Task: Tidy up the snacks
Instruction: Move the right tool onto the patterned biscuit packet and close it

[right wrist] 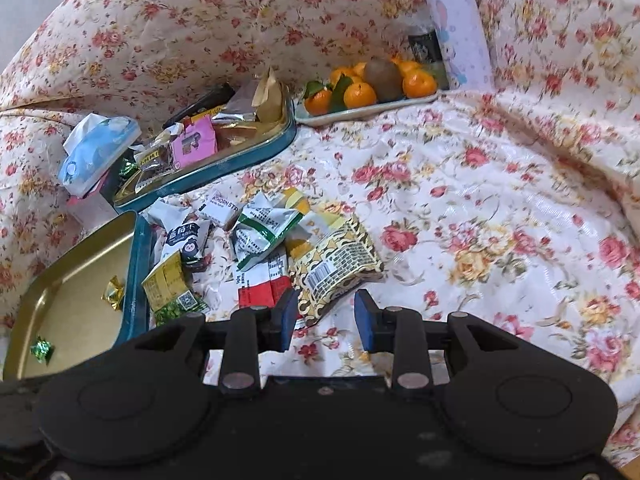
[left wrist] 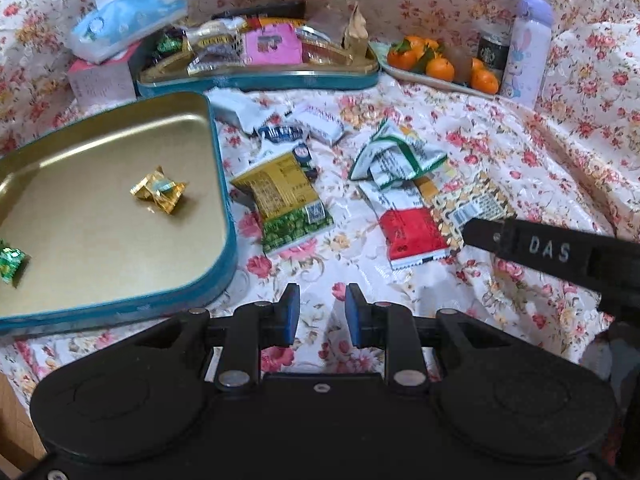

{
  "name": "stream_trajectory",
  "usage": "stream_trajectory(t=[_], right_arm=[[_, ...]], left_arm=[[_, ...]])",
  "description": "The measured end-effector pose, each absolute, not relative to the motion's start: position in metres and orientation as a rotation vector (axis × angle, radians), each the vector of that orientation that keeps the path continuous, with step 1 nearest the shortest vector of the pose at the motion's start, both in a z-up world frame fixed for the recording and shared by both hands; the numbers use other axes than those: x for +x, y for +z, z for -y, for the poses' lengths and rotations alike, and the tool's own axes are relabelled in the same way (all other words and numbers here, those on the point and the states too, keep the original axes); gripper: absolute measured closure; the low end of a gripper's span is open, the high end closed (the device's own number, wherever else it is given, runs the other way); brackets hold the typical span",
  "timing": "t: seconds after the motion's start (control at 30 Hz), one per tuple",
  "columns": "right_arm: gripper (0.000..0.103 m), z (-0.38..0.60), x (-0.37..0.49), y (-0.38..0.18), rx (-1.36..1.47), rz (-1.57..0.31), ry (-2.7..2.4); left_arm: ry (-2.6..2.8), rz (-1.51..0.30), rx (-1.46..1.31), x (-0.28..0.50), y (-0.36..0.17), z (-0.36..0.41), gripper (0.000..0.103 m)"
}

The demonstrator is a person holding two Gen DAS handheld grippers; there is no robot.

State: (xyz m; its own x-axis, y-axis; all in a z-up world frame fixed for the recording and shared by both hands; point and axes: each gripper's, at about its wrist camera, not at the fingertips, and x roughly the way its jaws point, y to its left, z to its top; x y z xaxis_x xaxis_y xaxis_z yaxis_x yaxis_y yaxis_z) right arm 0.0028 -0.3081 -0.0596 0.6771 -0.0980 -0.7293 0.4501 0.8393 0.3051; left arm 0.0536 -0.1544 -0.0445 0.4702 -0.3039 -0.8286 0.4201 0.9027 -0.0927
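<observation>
Both claws hang over a flowered cloth [right wrist: 480,184] strewn with snack packets. The left claw [left wrist: 322,310] is part open with nothing between its pads, only cloth below. The right claw [right wrist: 326,316] is also part open and empty; its left pad sits just in front of the patterned packet [right wrist: 340,268] without gripping it, and its arm reaches into the left view beside that packet.

The near tin [left wrist: 218,168] holds a gold candy [left wrist: 160,190] and a green candy [left wrist: 10,262]. Loose on the cloth beside it lie a yellow-green packet [left wrist: 286,204], a red packet [left wrist: 414,236] and a green-white packet [left wrist: 394,158]. The far tin [left wrist: 256,80] is piled with more snacks. Behind stand a tissue pack [left wrist: 128,14], a plate of oranges [left wrist: 440,66] and a bottle [left wrist: 526,50]
</observation>
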Motion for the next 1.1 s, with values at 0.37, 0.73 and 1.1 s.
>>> stream_trajectory(t=[0.37,0.73,1.1], right_arm=[[0.055,0.321,0.034,-0.065,0.542,-0.805,-0.329],[0.055,0.320,0.065,-0.074,0.413,-0.805,-0.372],[0.065,0.319,0.046,-0.075,0.311,-0.756,-0.399]], left_arm=[[-0.450,-1.000,0.134,0.054,-0.052,0.157,0.069],[-0.458,-0.992,0.143,0.052,-0.051,0.157,0.069],[-0.462,-0.925,0.130,0.060,-0.023,0.162,0.069]])
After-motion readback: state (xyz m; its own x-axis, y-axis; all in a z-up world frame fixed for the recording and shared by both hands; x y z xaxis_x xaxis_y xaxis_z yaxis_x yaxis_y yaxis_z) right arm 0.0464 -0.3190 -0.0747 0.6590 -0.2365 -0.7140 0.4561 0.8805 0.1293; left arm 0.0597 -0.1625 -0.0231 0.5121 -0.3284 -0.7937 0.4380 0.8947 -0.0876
